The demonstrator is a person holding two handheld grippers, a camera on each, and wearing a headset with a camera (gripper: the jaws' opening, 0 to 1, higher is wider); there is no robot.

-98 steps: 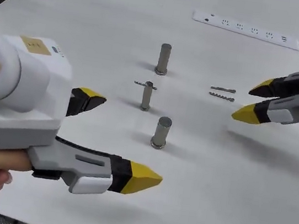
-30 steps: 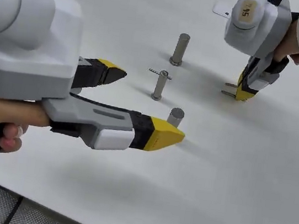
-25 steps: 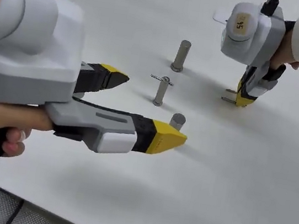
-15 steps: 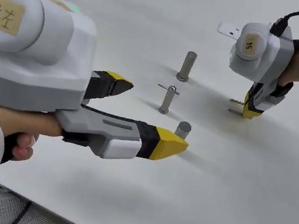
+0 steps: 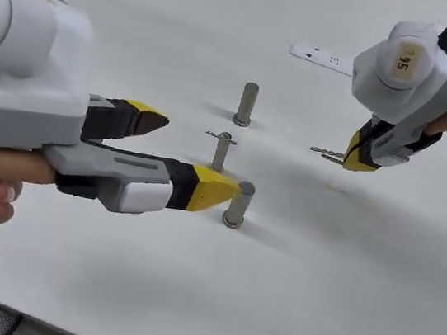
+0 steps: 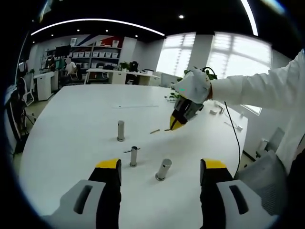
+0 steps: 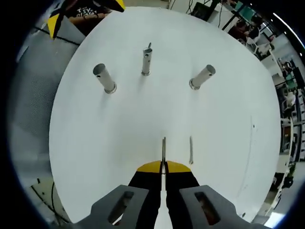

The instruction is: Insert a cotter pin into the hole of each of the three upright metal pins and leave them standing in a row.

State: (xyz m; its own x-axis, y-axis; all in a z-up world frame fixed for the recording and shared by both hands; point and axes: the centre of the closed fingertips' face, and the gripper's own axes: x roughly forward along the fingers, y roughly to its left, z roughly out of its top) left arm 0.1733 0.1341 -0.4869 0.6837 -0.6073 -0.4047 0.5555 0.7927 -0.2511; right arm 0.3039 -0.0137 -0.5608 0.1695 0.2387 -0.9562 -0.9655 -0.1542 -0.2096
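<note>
Two yellow-tipped jaws of the right gripper (image 7: 163, 166) are clenched on a cotter pin (image 7: 163, 149), which sticks straight out from between the tips with its free end aimed toward the middle metal pin (image 7: 147, 61). Just beside the held one, a second cotter pin (image 7: 190, 150) lies flat on the white table (image 5: 358, 278), roughly parallel to it. Whether the held pin touches the table cannot be told. Both are well apart from the middle metal pin, on the side away from the left gripper (image 5: 196, 154). The left gripper is released, its jaws spread wide, and it hovers on the opposite side of the middle metal pin, with one tip near that pin and the other just beside the near metal pin (image 5: 239, 205). The middle metal pin stands upright with a third cotter pin (image 5: 214, 135) crosswise through its hole near the top. The near metal pin and the far metal pin (image 5: 246, 104) stand upright on either side of it, the three forming a row. Beyond the far metal pin, well apart from the middle one, a power strip (image 5: 322, 58) lies on the table.
</note>
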